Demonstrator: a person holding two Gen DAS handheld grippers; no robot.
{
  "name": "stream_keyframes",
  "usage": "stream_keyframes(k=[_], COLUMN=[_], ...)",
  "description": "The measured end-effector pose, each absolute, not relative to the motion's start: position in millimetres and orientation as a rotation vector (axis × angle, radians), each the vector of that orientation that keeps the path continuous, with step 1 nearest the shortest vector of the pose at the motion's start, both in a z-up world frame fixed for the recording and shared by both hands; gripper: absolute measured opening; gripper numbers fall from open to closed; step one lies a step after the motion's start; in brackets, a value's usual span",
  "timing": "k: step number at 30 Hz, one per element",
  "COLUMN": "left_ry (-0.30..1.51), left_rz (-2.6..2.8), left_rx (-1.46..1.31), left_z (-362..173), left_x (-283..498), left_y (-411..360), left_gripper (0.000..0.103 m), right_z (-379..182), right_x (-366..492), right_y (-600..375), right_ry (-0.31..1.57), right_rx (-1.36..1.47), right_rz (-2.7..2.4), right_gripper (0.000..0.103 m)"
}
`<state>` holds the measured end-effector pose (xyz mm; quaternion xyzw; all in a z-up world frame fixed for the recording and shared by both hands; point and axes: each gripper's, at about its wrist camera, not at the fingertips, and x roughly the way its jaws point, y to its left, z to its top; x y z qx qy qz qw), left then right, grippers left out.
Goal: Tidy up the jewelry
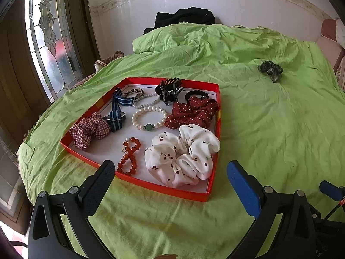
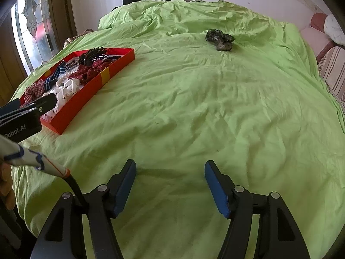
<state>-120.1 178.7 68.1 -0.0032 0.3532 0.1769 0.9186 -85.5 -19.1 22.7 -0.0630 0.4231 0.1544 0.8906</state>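
Note:
A red tray [image 1: 195, 83] [image 2: 90, 90] lies on the green bedsheet [image 1: 269, 129] and holds a white cherry-print scrunchie [image 1: 183, 155], a red polka-dot scrunchie [image 1: 192, 113], a checked scrunchie [image 1: 89, 130], a pearl bracelet [image 1: 148, 117], a red bead bracelet [image 1: 129, 155], a striped band [image 1: 117, 112] and a black claw clip [image 1: 168, 90]. A dark green scrunchie [image 1: 270, 70] [image 2: 220, 38] lies alone on the sheet, far right of the tray. My left gripper [image 1: 170, 178] stands open over the tray's near edge, empty. My right gripper [image 2: 170, 178] is open over bare sheet, empty.
A black garment [image 1: 183, 17] lies at the bed's far edge by the white wall. A stained-glass window [image 1: 47, 32] is at the left. A pink chair [image 2: 323, 43] stands to the right of the bed. The left gripper's body [image 2: 23, 116] shows at the left of the right wrist view.

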Motion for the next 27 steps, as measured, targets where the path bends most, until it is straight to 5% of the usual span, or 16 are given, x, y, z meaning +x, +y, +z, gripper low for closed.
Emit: stream_keyframes(k=[16, 27], left_ry=[0.701, 0.643], left_rz=[0.336, 0.389], left_rx=[0.015, -0.007], left_z=[88, 130], left_x=[-140, -164], left_y=[189, 268], left_gripper=[0.103, 0.103], right_z=[50, 95], right_x=[-99, -114], right_y=[11, 84], right_ry=[0.819, 0.808], right_rx=[-0.116, -0.075], right_rz=[0.316, 0.344], right_gripper=[0.071, 0.074])
